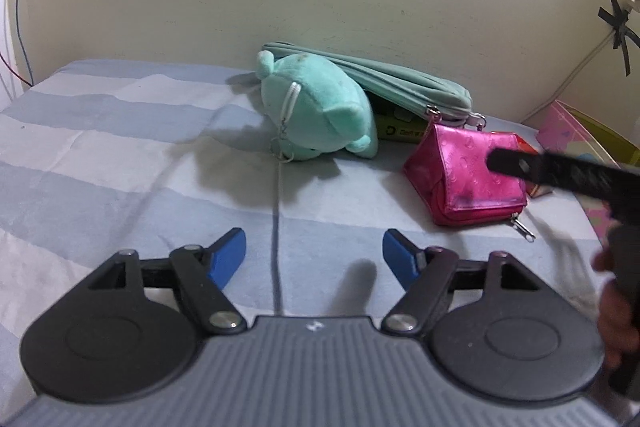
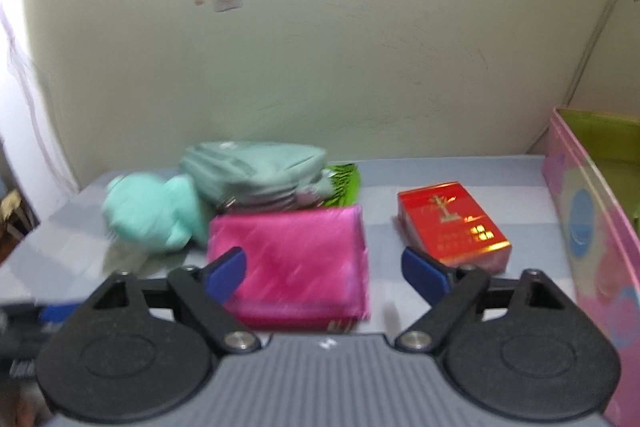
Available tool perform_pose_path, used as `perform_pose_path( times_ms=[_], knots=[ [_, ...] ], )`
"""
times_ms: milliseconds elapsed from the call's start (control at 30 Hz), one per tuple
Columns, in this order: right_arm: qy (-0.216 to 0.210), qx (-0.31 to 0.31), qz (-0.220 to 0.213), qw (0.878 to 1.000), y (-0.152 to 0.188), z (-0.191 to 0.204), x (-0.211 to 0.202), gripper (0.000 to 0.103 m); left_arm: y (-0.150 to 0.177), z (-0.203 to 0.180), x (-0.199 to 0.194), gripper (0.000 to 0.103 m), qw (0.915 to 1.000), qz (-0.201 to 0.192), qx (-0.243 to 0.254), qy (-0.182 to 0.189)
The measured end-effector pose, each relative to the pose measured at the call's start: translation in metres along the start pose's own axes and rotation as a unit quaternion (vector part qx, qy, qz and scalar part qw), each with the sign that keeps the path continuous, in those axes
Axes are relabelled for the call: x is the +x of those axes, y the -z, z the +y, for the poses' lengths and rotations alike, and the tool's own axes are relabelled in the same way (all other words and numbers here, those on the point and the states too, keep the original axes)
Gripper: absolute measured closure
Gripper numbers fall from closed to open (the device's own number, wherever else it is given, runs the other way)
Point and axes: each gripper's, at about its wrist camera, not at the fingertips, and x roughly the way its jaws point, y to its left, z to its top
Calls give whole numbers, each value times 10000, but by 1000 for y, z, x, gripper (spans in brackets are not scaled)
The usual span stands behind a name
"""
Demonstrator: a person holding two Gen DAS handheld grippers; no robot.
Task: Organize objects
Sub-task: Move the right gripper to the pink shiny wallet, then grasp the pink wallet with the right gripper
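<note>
My left gripper (image 1: 314, 251) and right gripper (image 2: 324, 269) both gape empty over the striped blue bedsheet (image 1: 120, 155), where the glossy magenta zip purse (image 2: 292, 267) half-hides a green packet (image 2: 342, 183) beneath the teal fabric pouch (image 1: 384, 79), a mint plush toy (image 1: 316, 111) to its left and a red cigarette pack (image 2: 452, 227) to its right.

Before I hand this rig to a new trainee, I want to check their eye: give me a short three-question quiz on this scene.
1. True or false: the left gripper holds the mint plush toy.
2. What lies nearest the right gripper: A) the pink wallet, B) the red packet, C) the teal pouch?
3. Which thing leans over the plush toy, against the wall?

Key: 1 false, its jaws are open over bare sheet; 2 A; 3 the teal pouch.
</note>
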Motion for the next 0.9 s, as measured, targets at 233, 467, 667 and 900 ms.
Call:
perform_pose_path(
  times_ms=[233,467,667,900],
  knots=[
    [-871,757,164,9932,0,-31,6,83,-2,4,3,26,9996,41,-151,225],
    [-1239,903,145,9881,22,-32,-32,94,-2,12,1,26,9970,-32,-452,626],
    [-1314,1173,108,9843,58,-44,-92,94,-1,5,-4,26,9916,-114,-340,1240],
    [-903,1748,-87,9804,124,-95,-187,94,17,-40,-17,26,9565,199,742,2813]
  ],
)
